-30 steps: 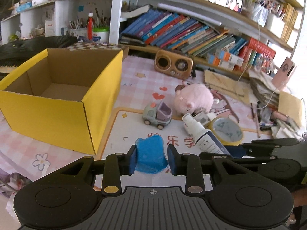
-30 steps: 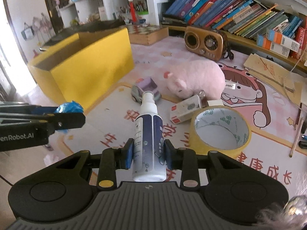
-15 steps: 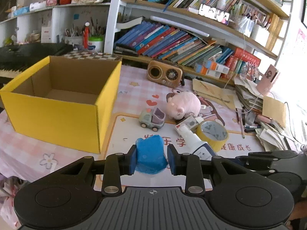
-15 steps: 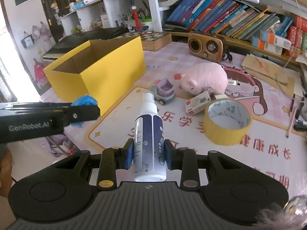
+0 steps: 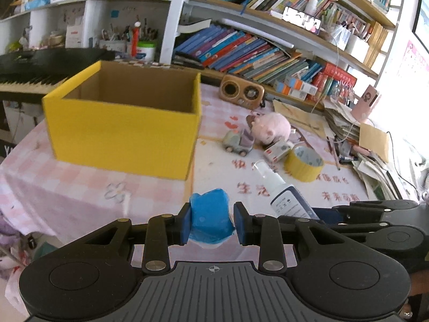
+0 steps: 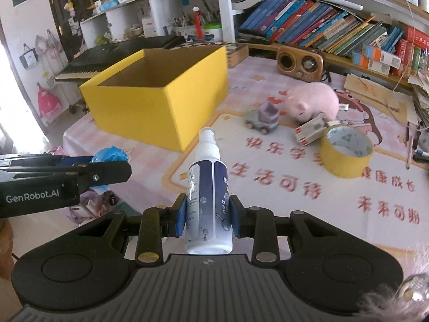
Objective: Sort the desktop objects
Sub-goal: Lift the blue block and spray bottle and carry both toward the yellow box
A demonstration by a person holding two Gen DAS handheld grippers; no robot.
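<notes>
My left gripper [image 5: 211,221] is shut on a crumpled blue plastic packet [image 5: 210,218] and holds it above the table's near edge; it also shows in the right wrist view [image 6: 110,155]. My right gripper [image 6: 207,218] is shut on a white and navy spray bottle [image 6: 209,196], nozzle pointing away; the bottle shows in the left wrist view [image 5: 281,191]. An open yellow cardboard box [image 5: 123,126] stands ahead to the left and looks empty. On the mat lie a toy car [image 5: 238,142], a pink plush pig [image 5: 272,128], a small carton [image 5: 277,150] and a yellow tape roll [image 5: 304,162].
A wooden radio [image 5: 241,91] stands behind the toys under shelves of books [image 5: 241,51]. A black keyboard [image 5: 32,72] lies behind the box. Papers and pens [image 5: 348,131] pile at the right. The pink tablecloth [image 5: 67,187] drops off at the near left edge.
Both grippers have pulled back and risen from the table with their loads. The box and the toys now look farther off and the table's near edge has come into view.
</notes>
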